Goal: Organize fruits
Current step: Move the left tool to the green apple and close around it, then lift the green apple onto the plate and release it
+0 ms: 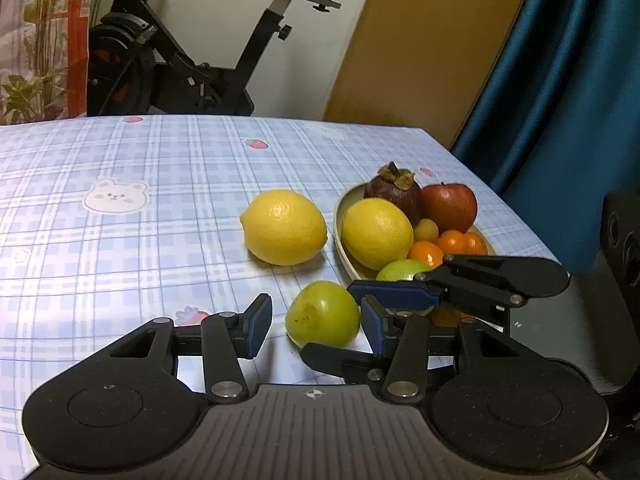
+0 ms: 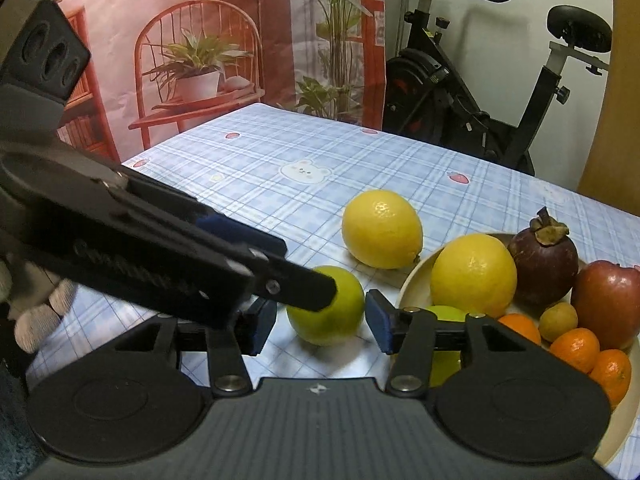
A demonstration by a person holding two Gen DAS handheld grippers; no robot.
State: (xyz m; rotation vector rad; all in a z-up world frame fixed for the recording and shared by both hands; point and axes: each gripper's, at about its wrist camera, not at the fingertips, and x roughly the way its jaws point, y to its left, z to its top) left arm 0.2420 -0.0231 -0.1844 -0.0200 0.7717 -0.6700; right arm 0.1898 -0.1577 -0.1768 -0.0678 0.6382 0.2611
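2 grippers flank 1 green fruit (image 2: 326, 306) on the checked tablecloth (image 1: 140, 160): left gripper (image 1: 316, 326) and right gripper (image 2: 320, 326) both spread, pads clear. Bowl (image 1: 340, 220) lies just right of both.

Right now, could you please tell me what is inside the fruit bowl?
The bowl holds a lemon, mangosteen, red apple, three small oranges, a small yellowish fruit and a green fruit, partly covered by the tongs.

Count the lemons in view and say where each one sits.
2. One lemon lies on the checked tablecloth, just outside the bowl. The other lemon sits inside the bowl, in front of the mangosteen. The piled fruit could hide more.
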